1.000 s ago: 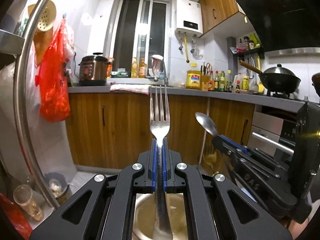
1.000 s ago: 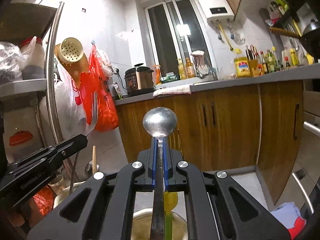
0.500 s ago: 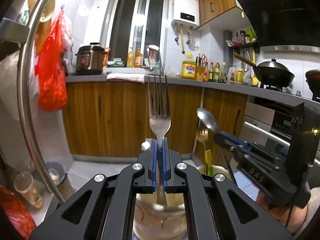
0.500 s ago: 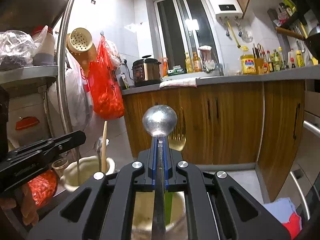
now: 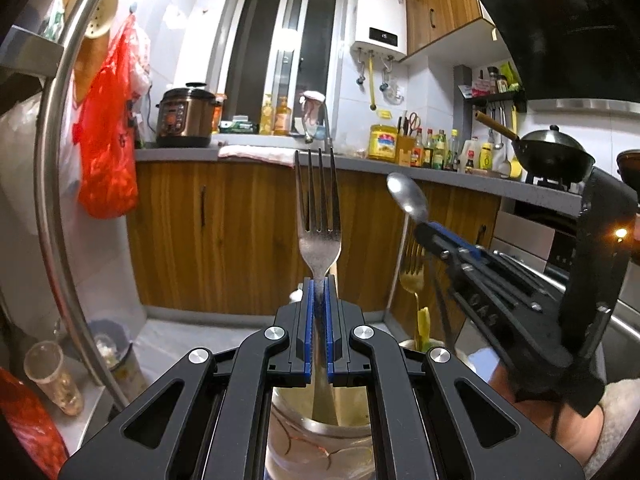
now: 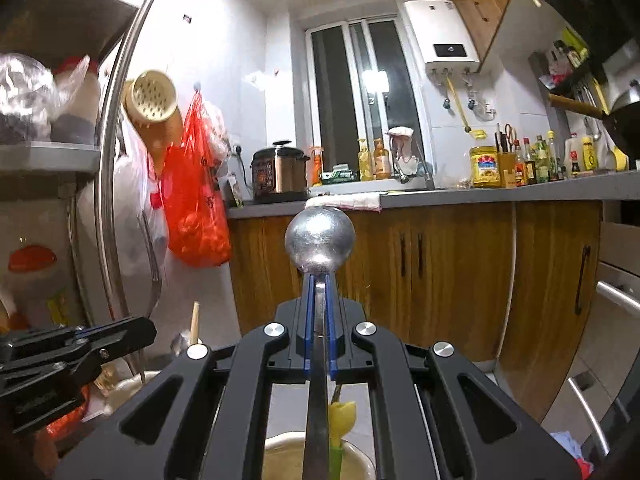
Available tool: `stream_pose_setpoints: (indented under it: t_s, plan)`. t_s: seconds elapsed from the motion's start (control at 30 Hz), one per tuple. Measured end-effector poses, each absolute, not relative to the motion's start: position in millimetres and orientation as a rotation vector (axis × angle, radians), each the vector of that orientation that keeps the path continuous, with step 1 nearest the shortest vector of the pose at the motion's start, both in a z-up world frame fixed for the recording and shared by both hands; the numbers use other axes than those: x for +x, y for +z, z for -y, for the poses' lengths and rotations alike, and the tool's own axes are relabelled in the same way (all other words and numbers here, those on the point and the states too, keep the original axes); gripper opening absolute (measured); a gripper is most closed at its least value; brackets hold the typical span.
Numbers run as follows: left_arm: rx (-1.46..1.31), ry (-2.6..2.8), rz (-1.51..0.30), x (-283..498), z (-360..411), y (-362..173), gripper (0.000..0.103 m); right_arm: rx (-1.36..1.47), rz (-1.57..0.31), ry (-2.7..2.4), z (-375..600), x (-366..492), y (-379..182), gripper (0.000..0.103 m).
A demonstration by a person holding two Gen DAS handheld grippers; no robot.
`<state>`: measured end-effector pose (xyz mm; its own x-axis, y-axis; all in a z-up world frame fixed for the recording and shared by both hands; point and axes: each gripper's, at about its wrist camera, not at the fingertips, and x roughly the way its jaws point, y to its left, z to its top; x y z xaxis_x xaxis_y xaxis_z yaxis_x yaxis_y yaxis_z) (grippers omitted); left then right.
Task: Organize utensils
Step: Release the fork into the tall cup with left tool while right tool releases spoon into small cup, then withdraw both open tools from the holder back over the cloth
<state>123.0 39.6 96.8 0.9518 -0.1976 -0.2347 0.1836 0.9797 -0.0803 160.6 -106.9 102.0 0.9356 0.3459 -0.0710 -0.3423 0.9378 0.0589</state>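
Observation:
My left gripper (image 5: 319, 280) is shut on a steel fork (image 5: 318, 216), tines up, its handle reaching down into a pale ceramic holder (image 5: 320, 436) below the jaws. My right gripper (image 6: 319, 278) is shut on a steel spoon (image 6: 320, 240), bowl up, handle over a second cream holder (image 6: 280, 456) that holds a yellow-handled utensil (image 6: 340, 420). The right gripper with the spoon (image 5: 408, 196) also shows at the right of the left wrist view, and a gold fork (image 5: 412, 268) stands beyond it. The left gripper (image 6: 132, 332) shows at the left of the right wrist view.
A chrome rack post (image 5: 52, 184) curves up at the left, with a red plastic bag (image 5: 106, 152) hanging behind. Wooden cabinets (image 5: 224, 236) and a counter with a rice cooker (image 5: 184, 116) and bottles lie ahead. A wok (image 5: 556, 156) sits on the stove at the right.
Both grippers have risen and tilted, so the holders show lower under the jaws. The fork and spoon stay gripped. A gold fork and yellow-handled utensil have come into view.

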Motion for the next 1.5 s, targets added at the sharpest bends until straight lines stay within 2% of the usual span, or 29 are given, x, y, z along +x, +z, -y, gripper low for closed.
stream_pose_setpoints:
  t_s: [0.33,0.37,0.83,0.9,1.03,1.1,1.17,1.27,1.33,1.37,1.5]
  plan:
    - [-0.031,-0.21,-0.313,118.7,-40.3,90.7,0.005,0.017,-0.223,0.428,131.4,138.5,87.7,0.005]
    - [-0.027,-0.209,-0.325,117.7,-40.3,90.6,0.005,0.017,-0.237,0.439,133.4,134.6,87.0,0.0]
    - [0.021,-0.199,-0.441,125.3,-30.7,82.5,0.006,0.086,-0.354,0.485,146.3,119.8,84.0,0.0]
    - [0.019,-0.204,-0.441,123.9,-28.9,83.3,0.015,0.092,-0.362,0.486,149.3,113.6,85.0,0.0]
    - [0.019,-0.198,-0.428,114.2,-26.6,87.6,0.019,0.096,-0.386,0.479,156.9,97.0,86.1,0.001]
    - [0.018,-0.195,-0.421,105.4,-25.7,89.8,0.027,0.095,-0.389,0.469,162.0,83.8,87.3,0.008]
    - [0.012,-0.193,-0.414,94.6,-23.8,91.7,0.036,0.097,-0.39,0.458,166.9,71.3,88.1,0.032]
    - [0.004,-0.194,-0.412,76.7,-19.4,92.8,0.045,0.104,-0.404,0.44,174.4,53.3,87.5,0.038]
    - [-0.004,-0.193,-0.42,61.9,-13.7,90.6,0.051,0.119,-0.418,0.434,180.1,44.0,85.2,0.048]
    - [-0.01,-0.194,-0.426,56.5,-11.5,89.3,0.057,0.13,-0.429,0.432,183.7,38.6,83.1,0.056]
    - [-0.051,-0.189,-0.448,30.7,-2.3,78.8,0.076,0.145,-0.462,0.405,192.7,30.3,73.4,0.07]
